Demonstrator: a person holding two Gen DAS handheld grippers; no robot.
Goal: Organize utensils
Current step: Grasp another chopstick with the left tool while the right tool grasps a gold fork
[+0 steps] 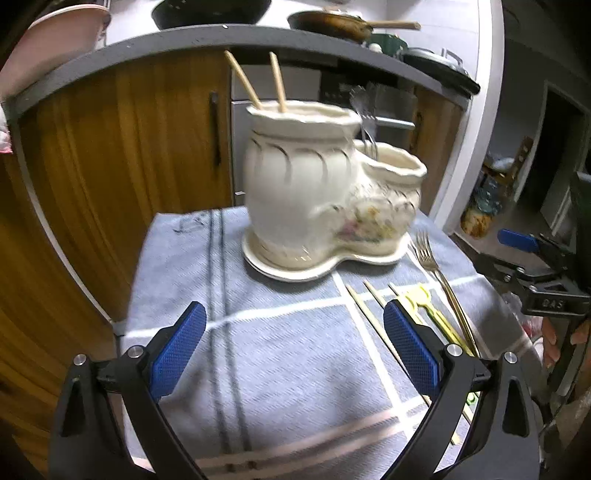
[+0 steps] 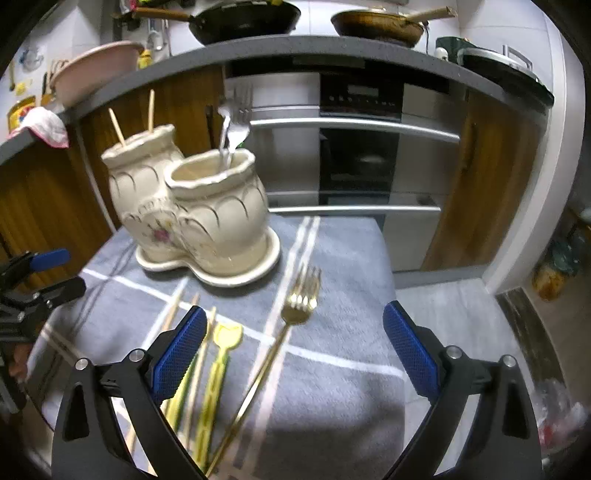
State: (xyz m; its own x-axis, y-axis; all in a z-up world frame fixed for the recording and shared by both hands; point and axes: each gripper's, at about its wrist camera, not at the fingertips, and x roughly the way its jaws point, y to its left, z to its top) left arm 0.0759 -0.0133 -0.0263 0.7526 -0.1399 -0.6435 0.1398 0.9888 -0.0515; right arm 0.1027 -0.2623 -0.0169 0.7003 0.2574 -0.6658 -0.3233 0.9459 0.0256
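Observation:
A cream double-pot ceramic holder (image 1: 317, 192) (image 2: 192, 214) stands on a grey checked cloth (image 1: 280, 350) (image 2: 332, 332). Two chopsticks (image 1: 258, 81) (image 2: 133, 118) stick out of its taller pot, and silver cutlery (image 1: 364, 118) (image 2: 231, 129) out of the lower one. On the cloth lie a gold fork (image 1: 439, 277) (image 2: 280, 343), a yellow plastic utensil (image 1: 428, 306) (image 2: 218, 365) and loose chopsticks (image 1: 369, 317) (image 2: 173, 314). My left gripper (image 1: 295, 343) hangs open over bare cloth. My right gripper (image 2: 295, 347) is open above the fork's handle, nothing between its fingers.
Behind the small table runs a dark counter (image 2: 295, 48) with pans (image 2: 243, 18), a pink basin (image 2: 96, 62) and an oven (image 2: 358, 147) below. Wooden cabinet doors (image 1: 129, 166) stand left. The floor drops away right of the cloth (image 2: 461, 314).

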